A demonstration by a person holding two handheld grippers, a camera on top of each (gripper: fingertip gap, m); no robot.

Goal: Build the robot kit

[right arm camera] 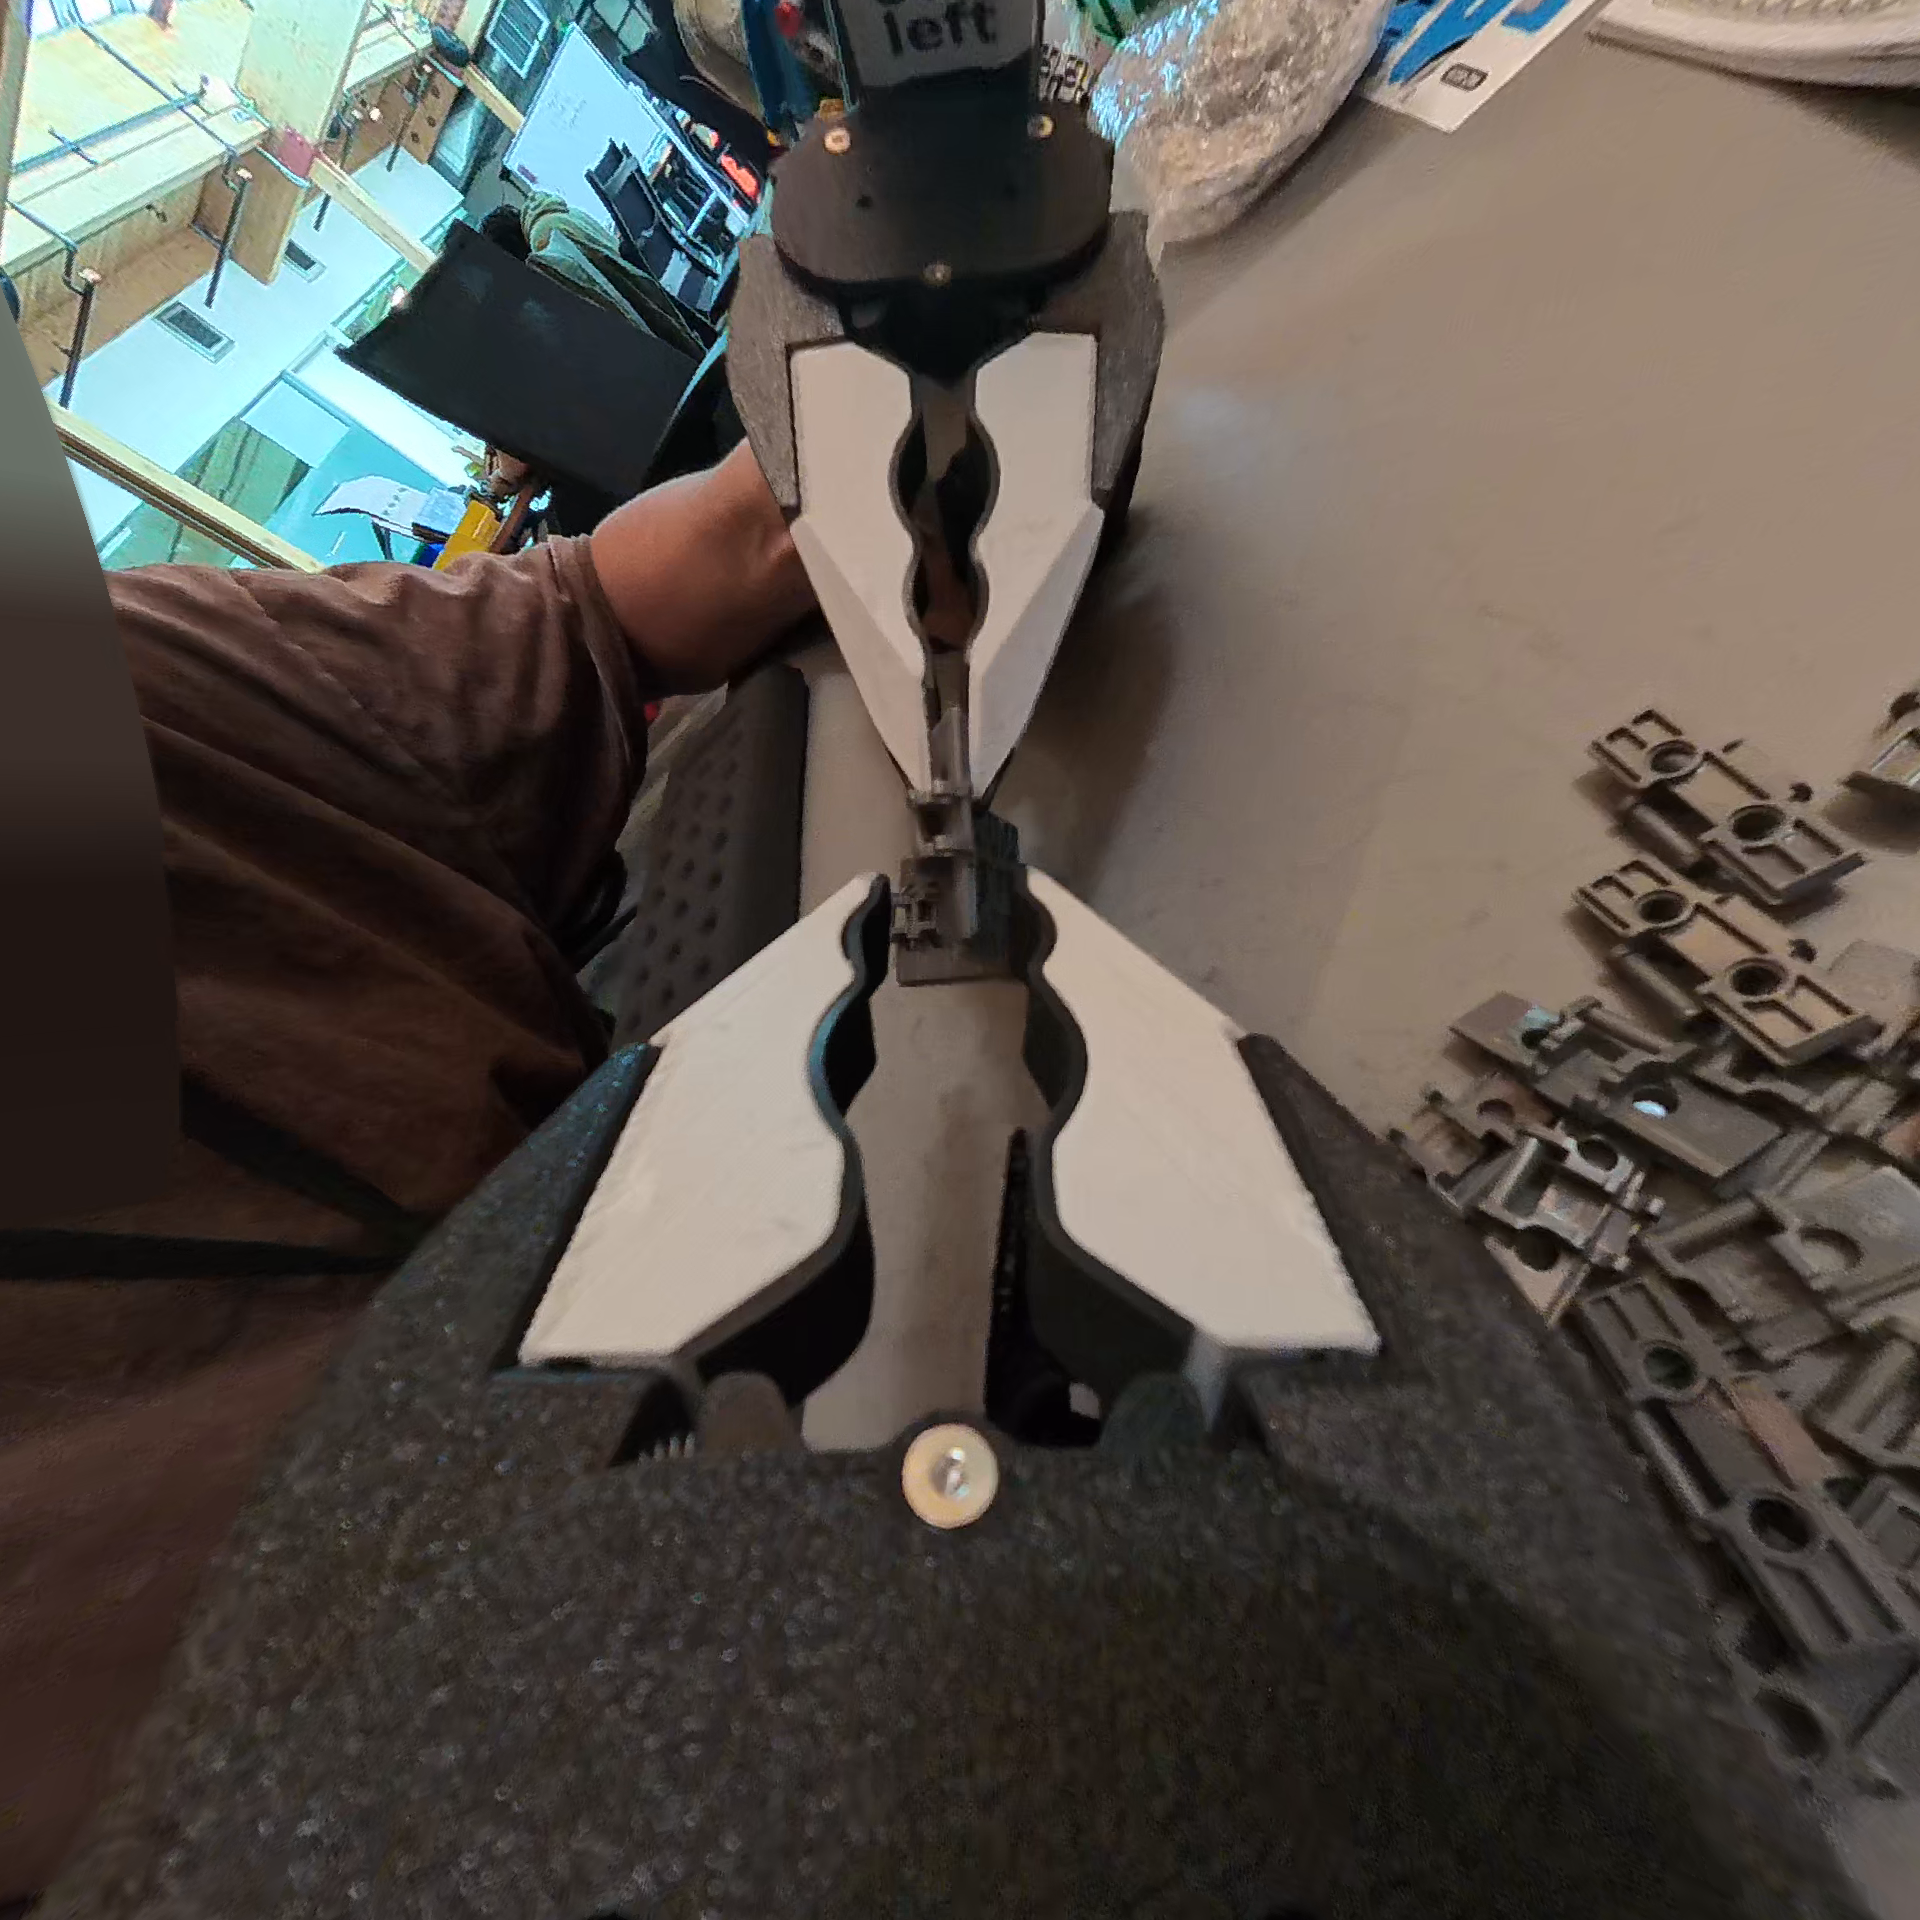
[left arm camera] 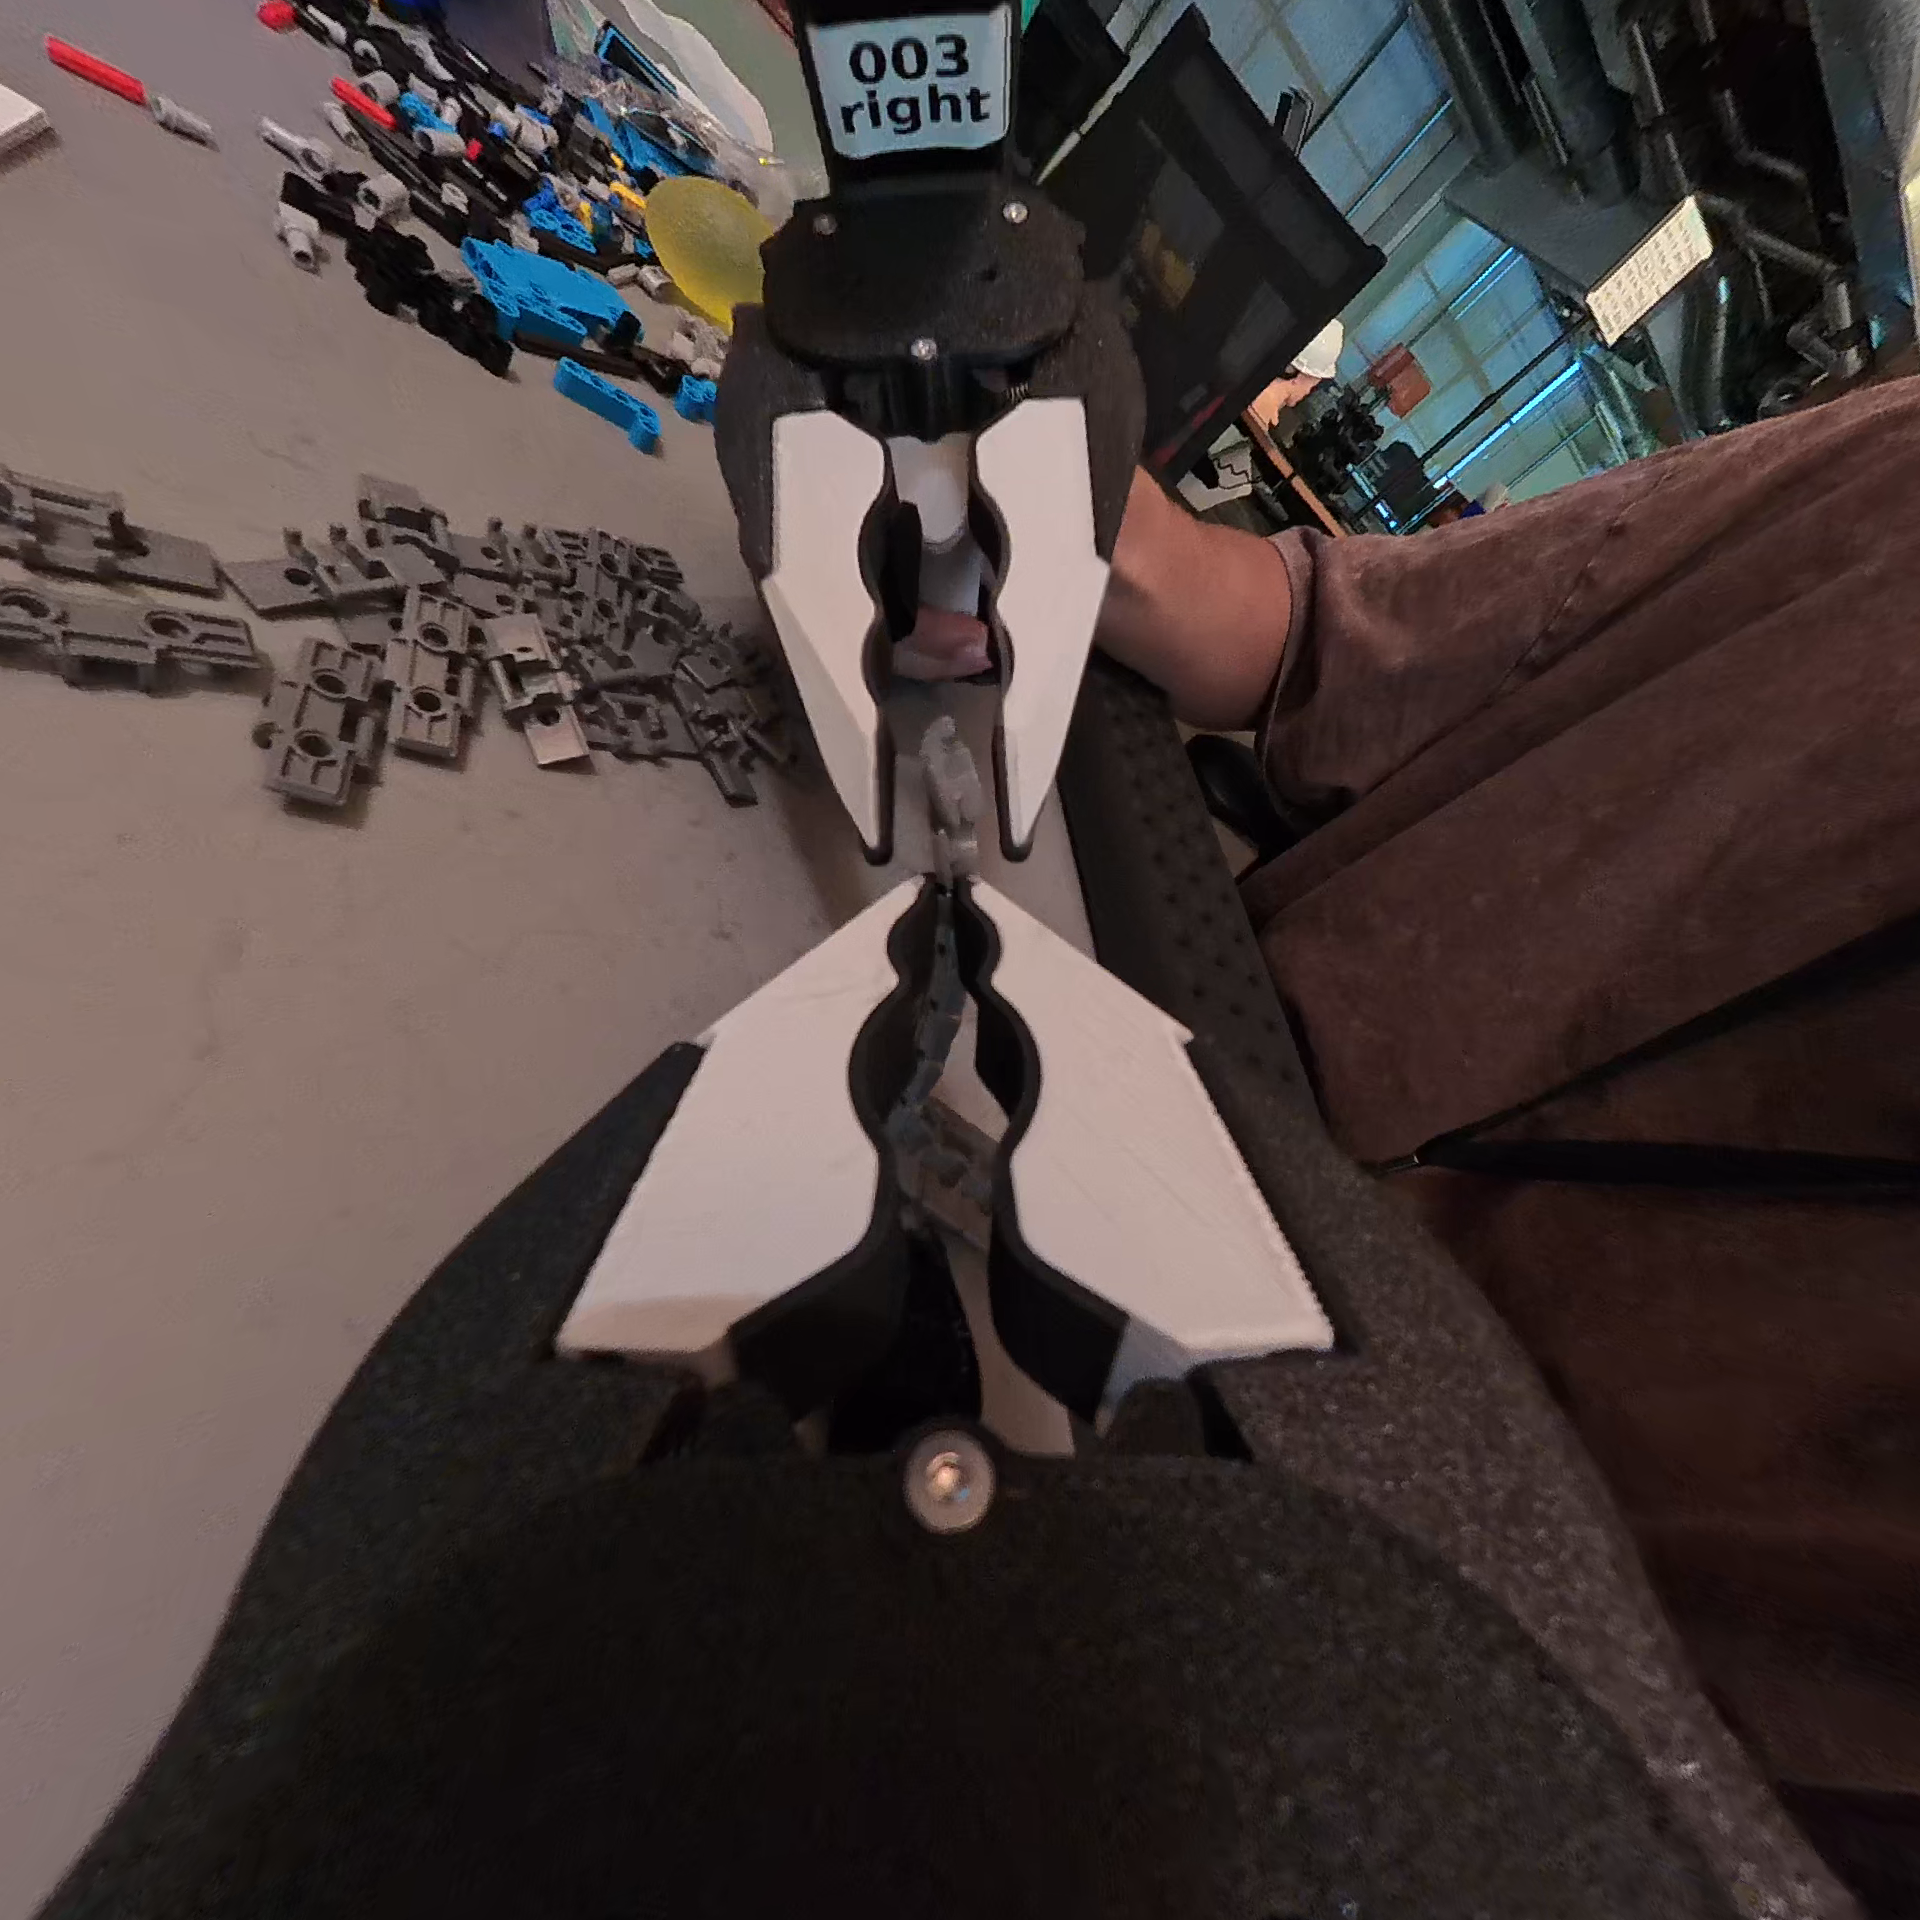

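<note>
The left hand-held gripper [left arm camera: 943, 883] clamps a flat dark grey plastic piece [left arm camera: 935, 1023] edge-on; the right hand-held gripper [right arm camera: 951, 914] pinches a small grey part [right arm camera: 940, 930], tips meeting above the bench [left arm camera: 312, 1039].

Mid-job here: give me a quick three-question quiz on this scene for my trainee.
1. True or false: the left gripper is shut on a thin grey plastic strip.
2. The pile of flat grey plastic links lies: A on the grey table; B in a tray; C on the floor.
3. Which gripper holds the dark grey plastic block?
Key: 1 true; 2 A; 3 the right gripper.
</note>
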